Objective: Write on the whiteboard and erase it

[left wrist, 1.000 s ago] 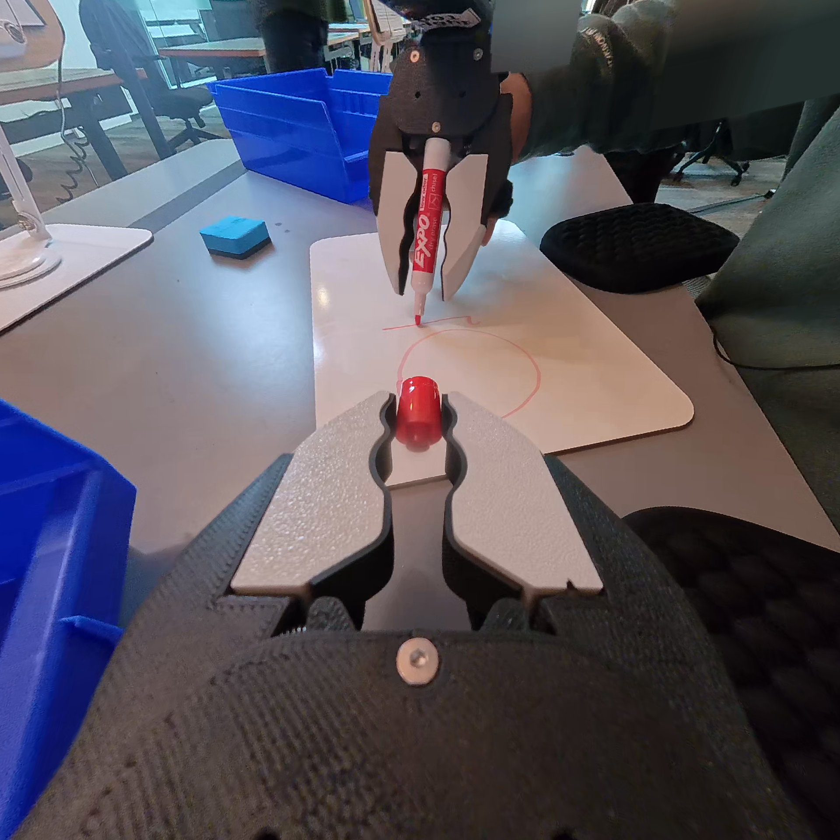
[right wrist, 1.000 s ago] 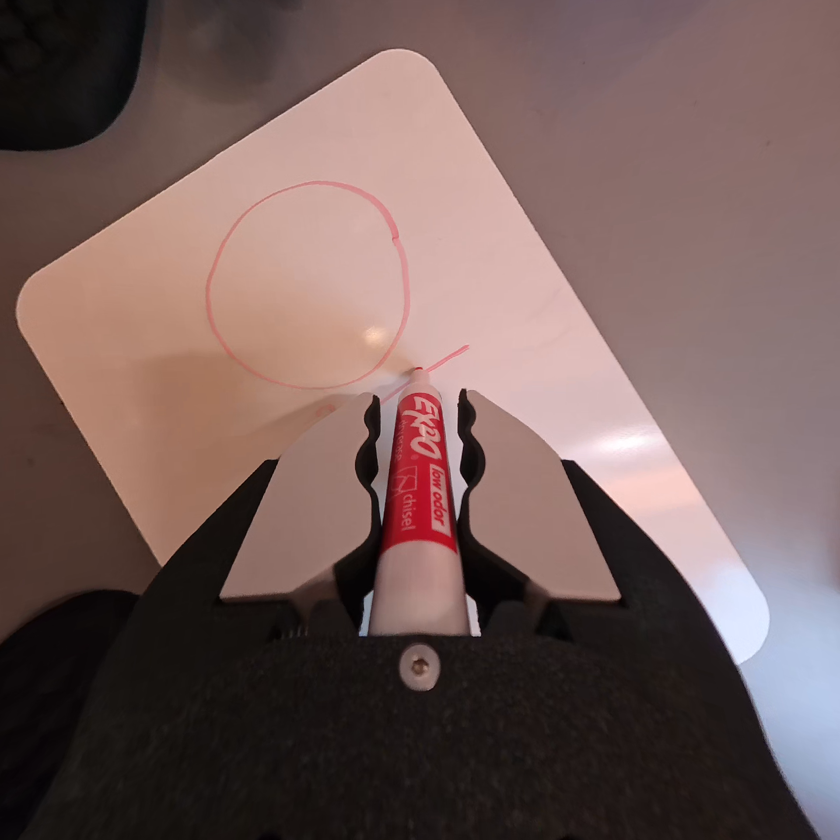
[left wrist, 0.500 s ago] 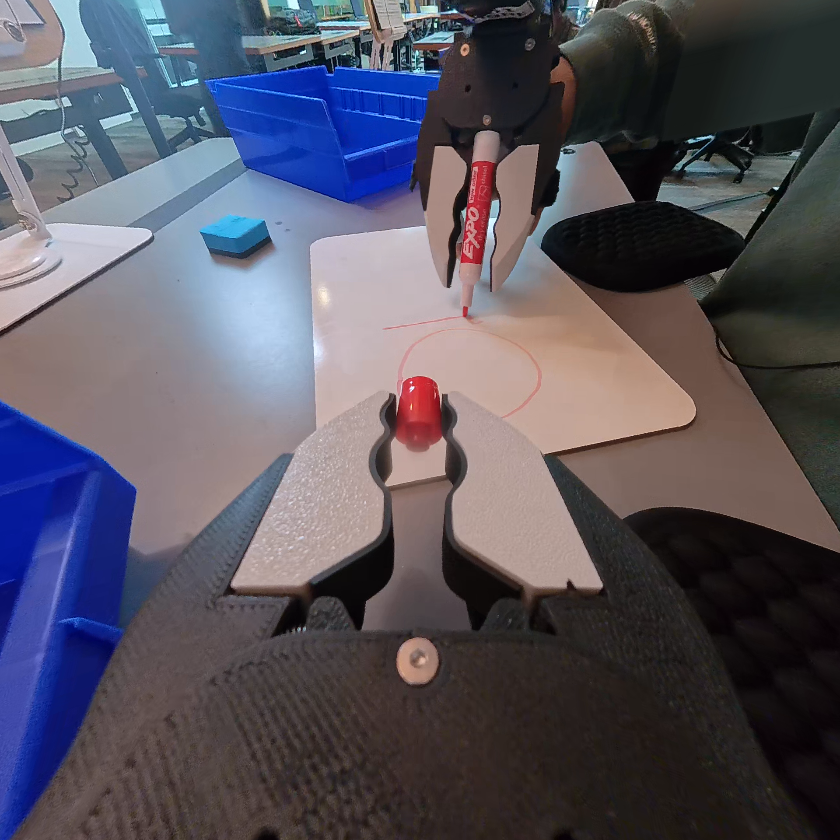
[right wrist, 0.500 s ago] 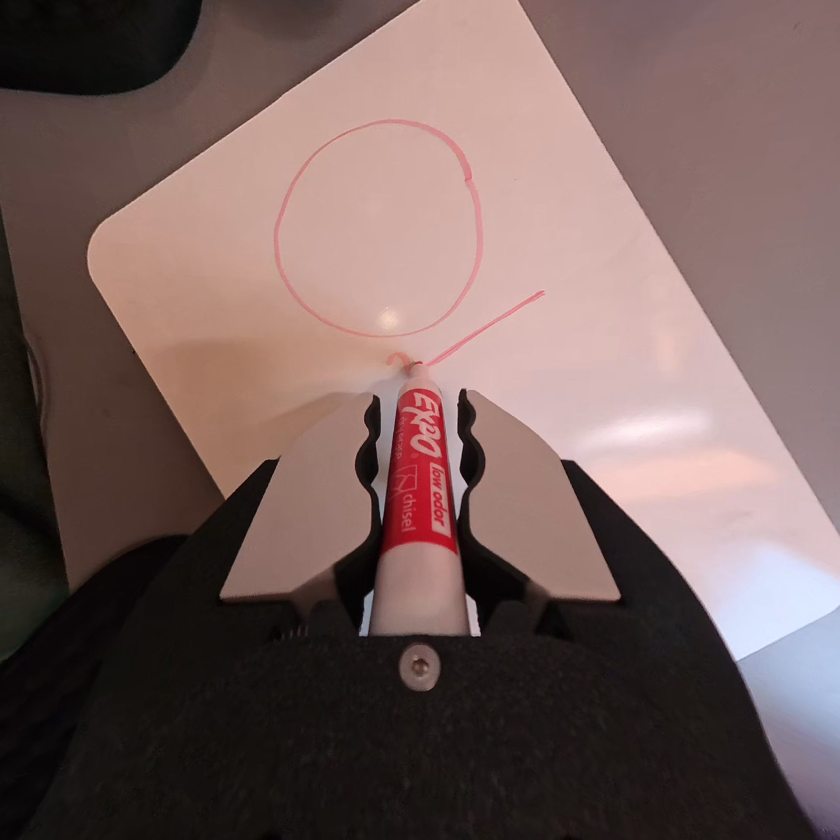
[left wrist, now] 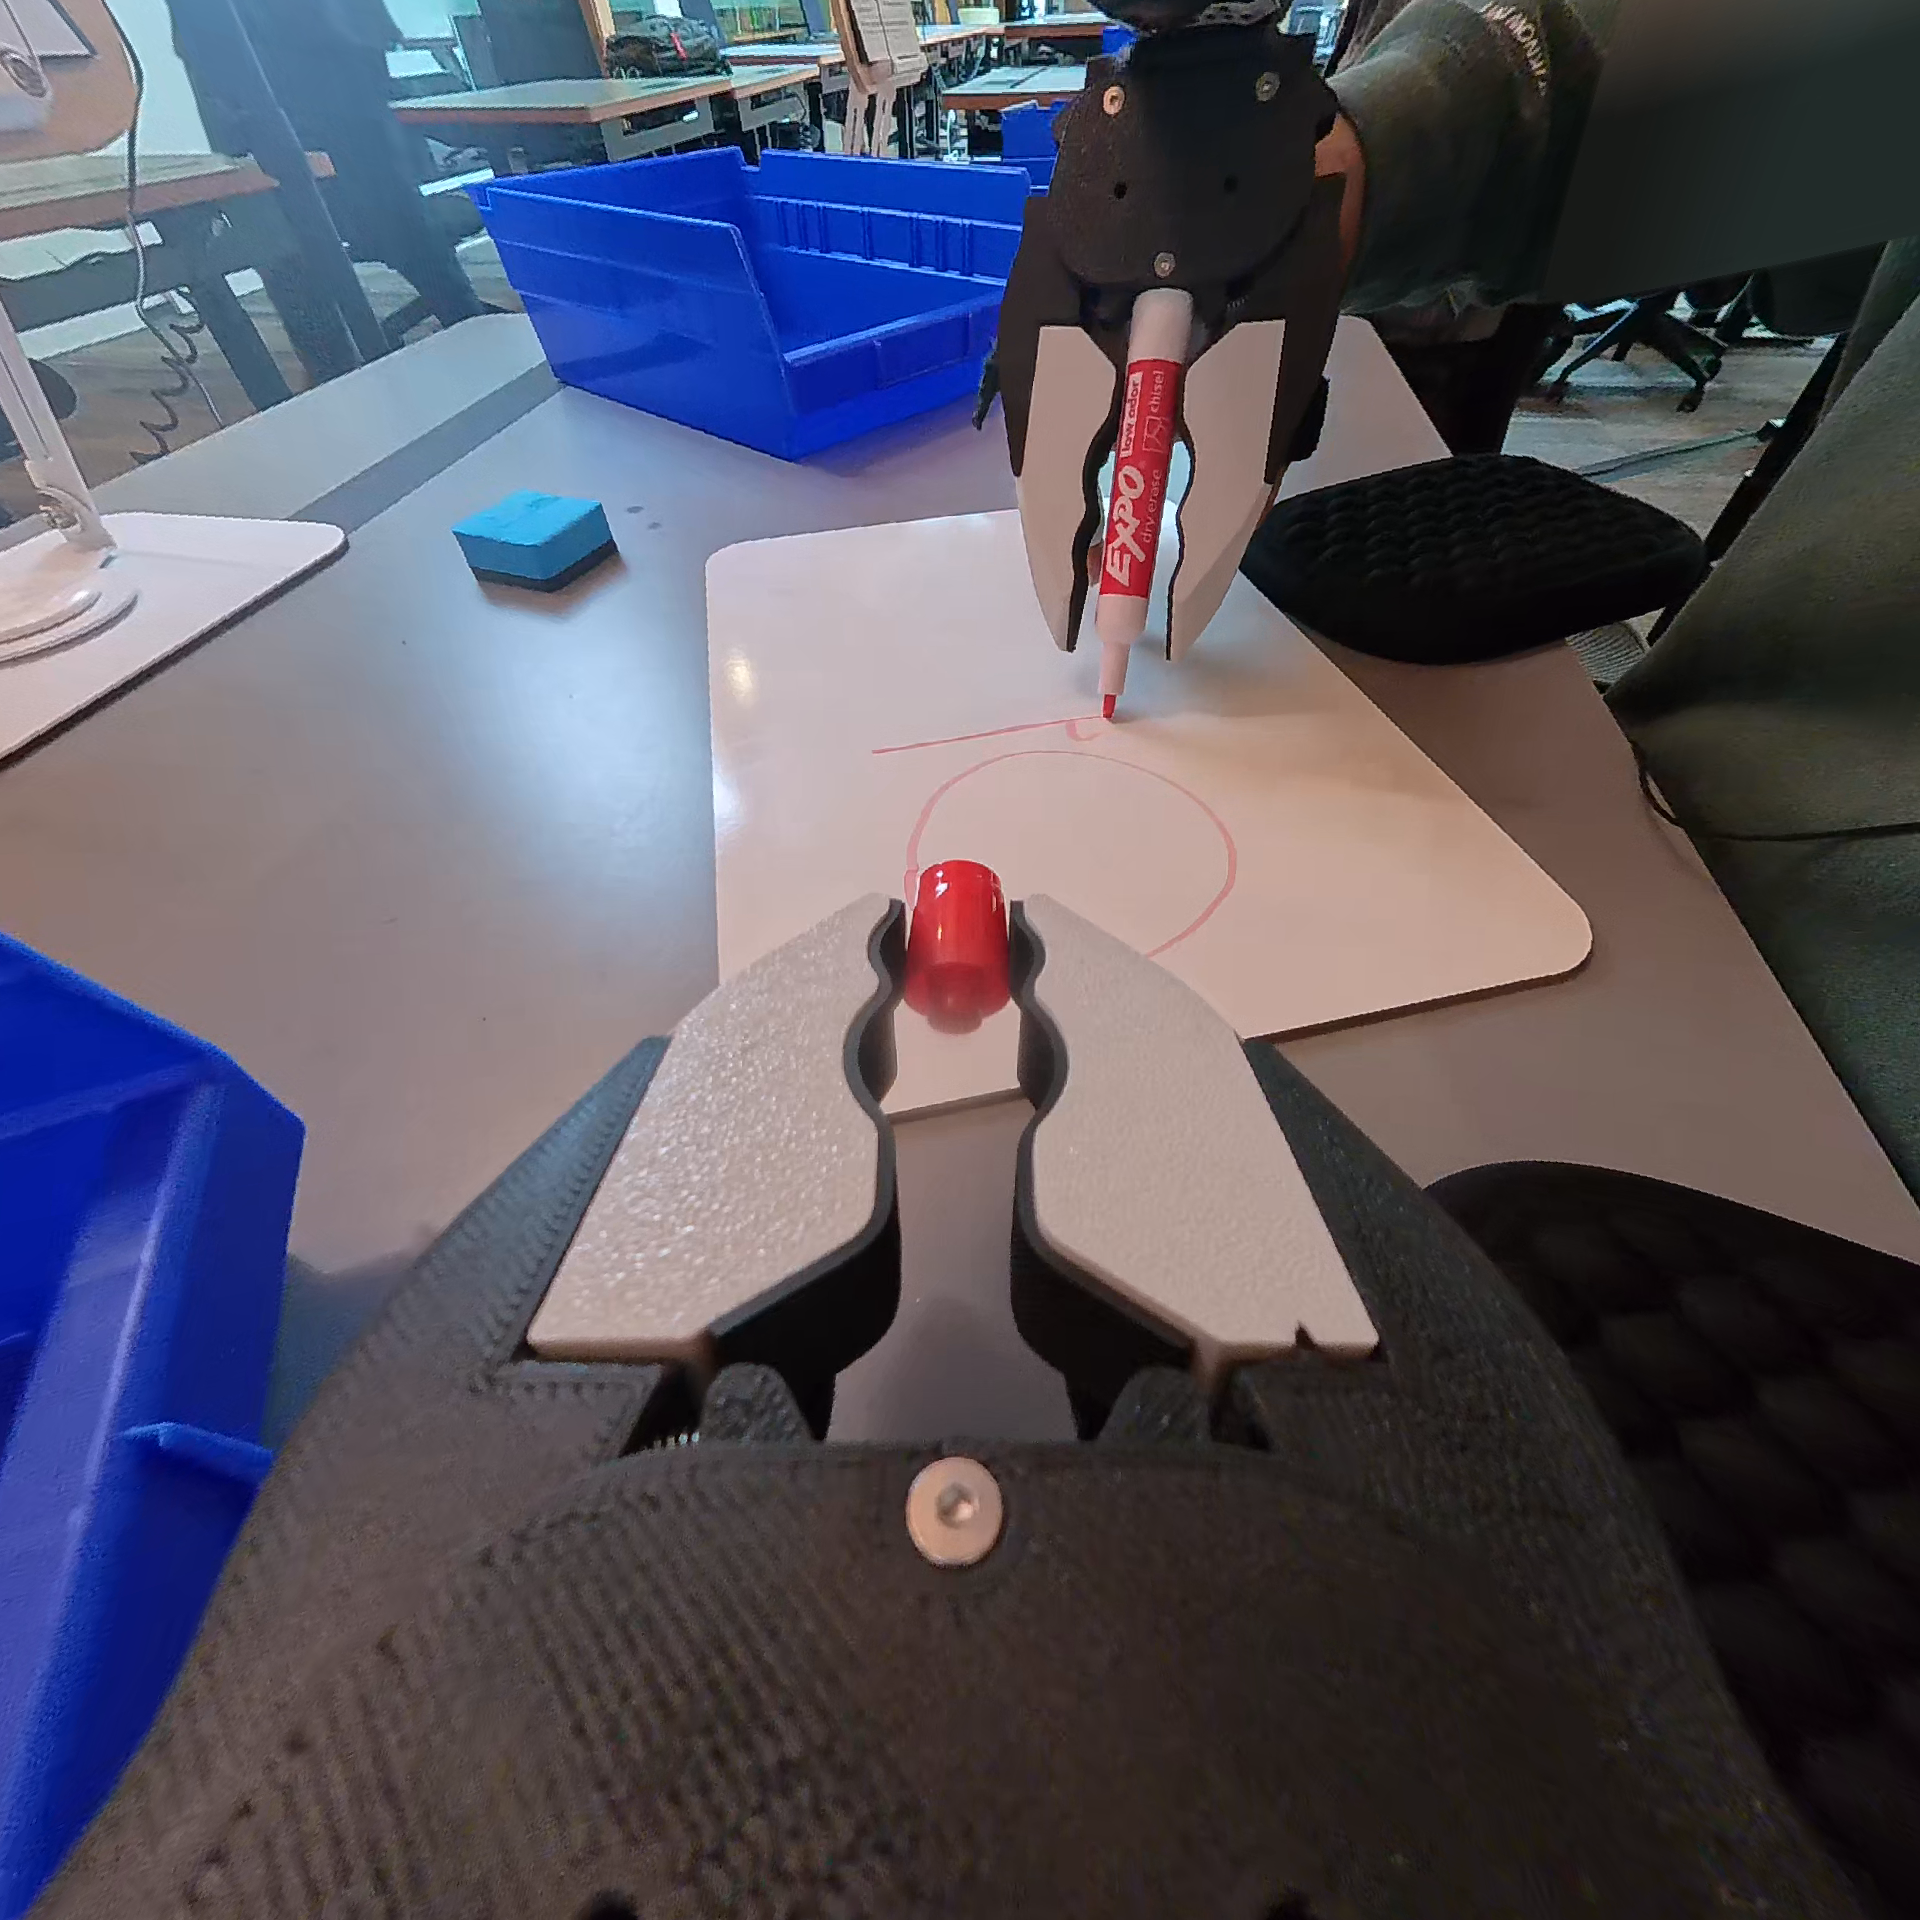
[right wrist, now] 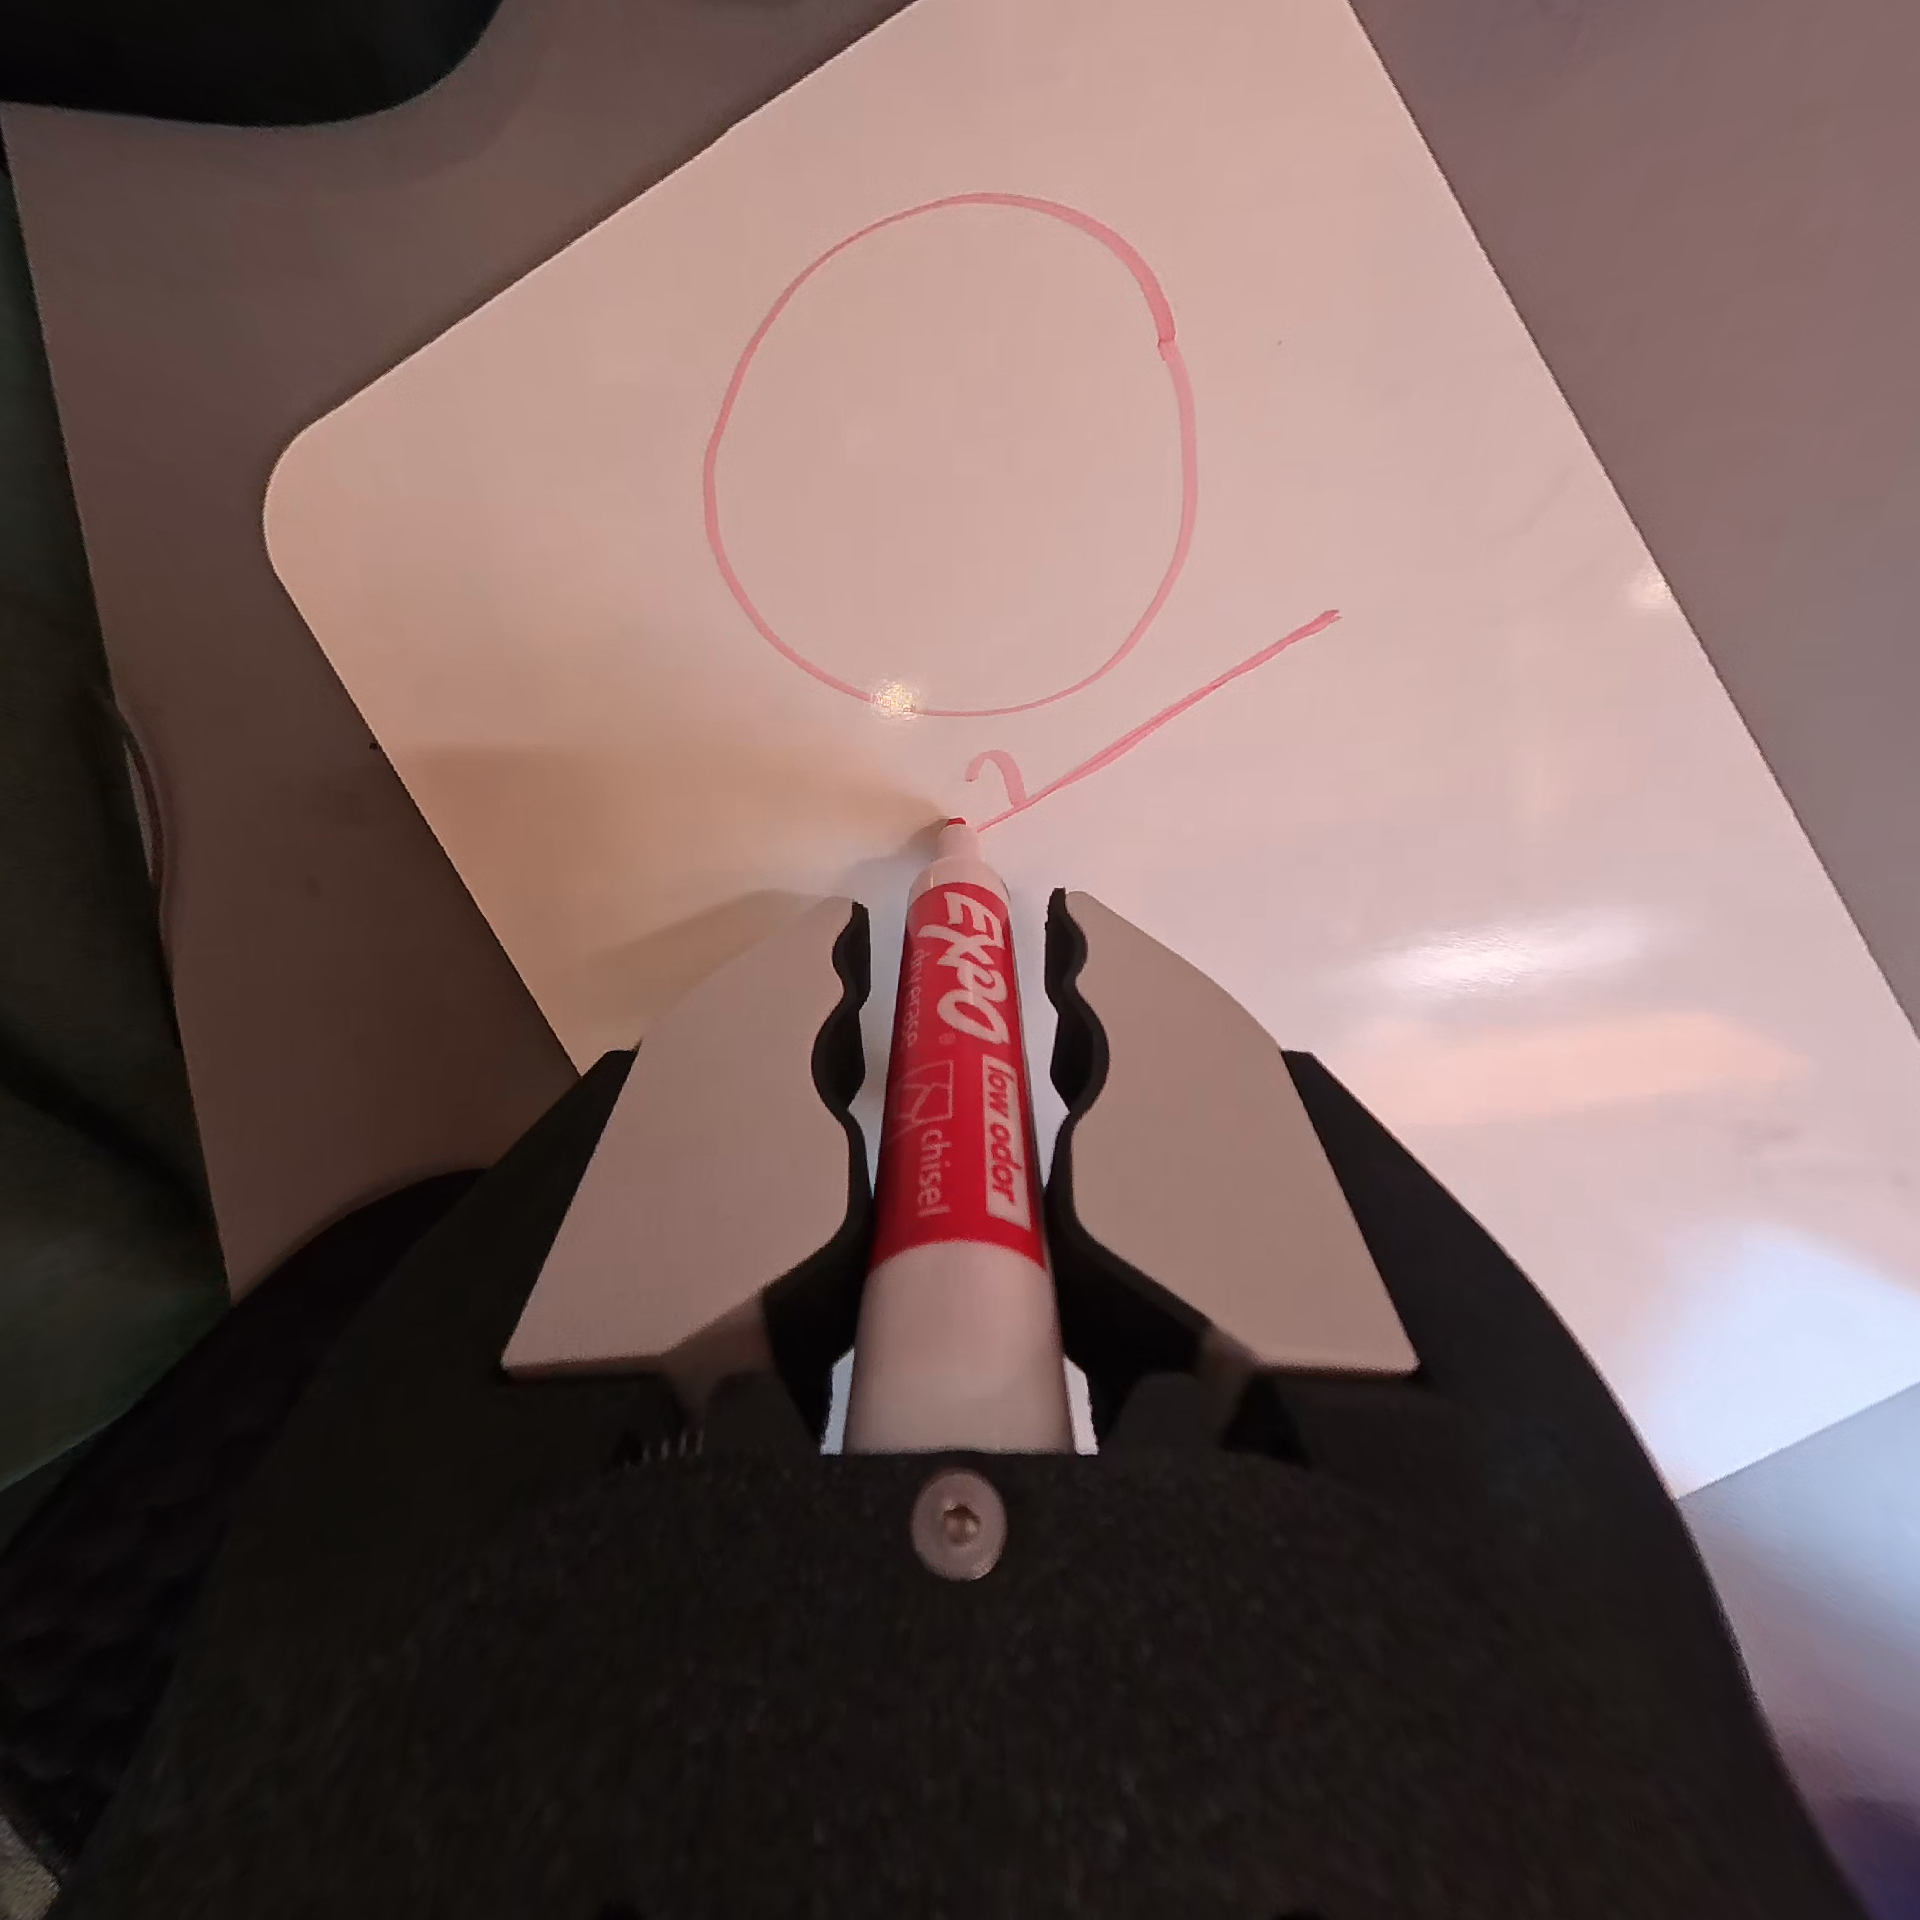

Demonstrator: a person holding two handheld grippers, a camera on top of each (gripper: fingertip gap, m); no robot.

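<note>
Two blue plastic bins: far blue bin (left wrist: 769,281) sits behind the whiteboard at the back of the grey table (left wrist: 416,831), its visible interior showing nothing inside; near-left blue bin (left wrist: 114,1299) is cut off by the frame edge, contents can't be told. Left gripper (left wrist: 956,935) has jaws nearly together, clamped on the red marker cap (left wrist: 954,940), held at the fingertips over the near edge of the whiteboard (left wrist: 1351,883). Right gripper (right wrist: 956,914) has jaws closed around the red-and-white dry-erase marker (right wrist: 961,1091), barrel running lengthwise between the fingers, tip sticking out past them; in the left wrist view the same right gripper (left wrist: 1127,644) points down steeply from the far side, marker (left wrist: 1138,488) nearly upright, slightly tilted. Marker tip touches the whiteboard (right wrist: 1455,831) at the end of a straight red line (right wrist: 1174,717), just beside a small hook-shaped squiggle (right wrist: 992,774). Red circle (right wrist: 951,457) drawn on the board, just beyond the line, not touching it. Whiteboard lies flat on the table, centre-right. Teal-topped eraser (left wrist: 535,535) sits on the table left of the board, apart from it. Black mesh pad (left wrist: 1475,551) at the board's far-right corner. White lamp base (left wrist: 62,613) far left.
</note>
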